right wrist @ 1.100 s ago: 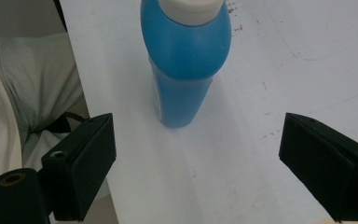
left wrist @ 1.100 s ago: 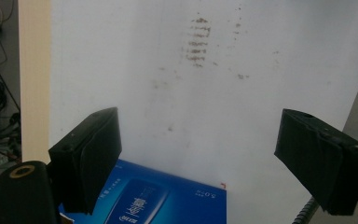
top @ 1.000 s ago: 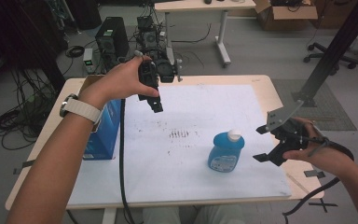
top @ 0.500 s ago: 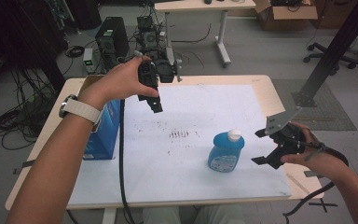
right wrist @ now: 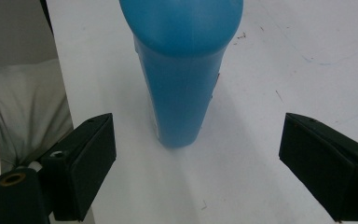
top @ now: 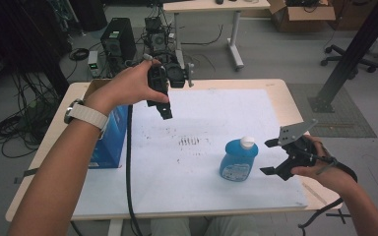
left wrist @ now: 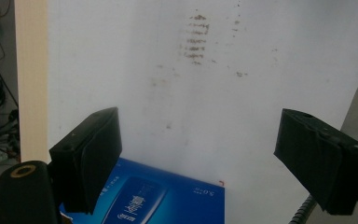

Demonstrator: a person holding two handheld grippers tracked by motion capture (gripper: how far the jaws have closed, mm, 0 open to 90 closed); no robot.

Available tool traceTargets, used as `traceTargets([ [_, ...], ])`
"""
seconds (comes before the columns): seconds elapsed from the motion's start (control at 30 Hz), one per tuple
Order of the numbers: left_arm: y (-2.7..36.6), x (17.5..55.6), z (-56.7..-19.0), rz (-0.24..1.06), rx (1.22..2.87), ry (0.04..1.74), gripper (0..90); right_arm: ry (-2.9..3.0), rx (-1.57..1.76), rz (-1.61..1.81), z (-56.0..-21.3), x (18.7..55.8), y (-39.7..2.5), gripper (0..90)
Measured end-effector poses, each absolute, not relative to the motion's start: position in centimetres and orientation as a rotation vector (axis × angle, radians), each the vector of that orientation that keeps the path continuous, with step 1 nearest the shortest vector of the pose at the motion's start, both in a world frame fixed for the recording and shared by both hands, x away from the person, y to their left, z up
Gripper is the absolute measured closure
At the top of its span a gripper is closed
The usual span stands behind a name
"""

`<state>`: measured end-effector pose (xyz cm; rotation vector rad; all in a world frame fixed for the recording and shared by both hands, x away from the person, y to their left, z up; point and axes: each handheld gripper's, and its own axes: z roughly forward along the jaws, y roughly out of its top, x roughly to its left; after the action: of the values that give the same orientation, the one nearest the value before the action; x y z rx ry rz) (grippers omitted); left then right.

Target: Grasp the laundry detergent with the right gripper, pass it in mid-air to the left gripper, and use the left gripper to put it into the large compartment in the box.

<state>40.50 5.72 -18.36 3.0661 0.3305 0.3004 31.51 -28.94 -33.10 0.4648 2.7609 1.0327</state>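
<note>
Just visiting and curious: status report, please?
Both grippers open: right gripper beside upright blue plastic bottle, apart. Left gripper high over white mat. Nothing between.

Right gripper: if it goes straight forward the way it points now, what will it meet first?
Most likely the blue bottle. It stands upright straight ahead of the open right gripper, apart from both jaws, with bare white sheet between. Depth is hard to judge.

High view overhead, facing forward; right gripper view close behind bottle (right wrist: 182, 70).

blue bottle (top: 238, 160), white cap (top: 246, 142)
</note>
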Motion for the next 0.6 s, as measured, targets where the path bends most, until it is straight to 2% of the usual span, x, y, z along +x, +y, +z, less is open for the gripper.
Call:
traceTargets([
  [0.6, 5.7, 40.7, -19.0, 0.289, 3.070, 0.344, 14.7, 2.717, 0.492, 1.182, -35.6, 31.6, -28.8, 10.9],
])
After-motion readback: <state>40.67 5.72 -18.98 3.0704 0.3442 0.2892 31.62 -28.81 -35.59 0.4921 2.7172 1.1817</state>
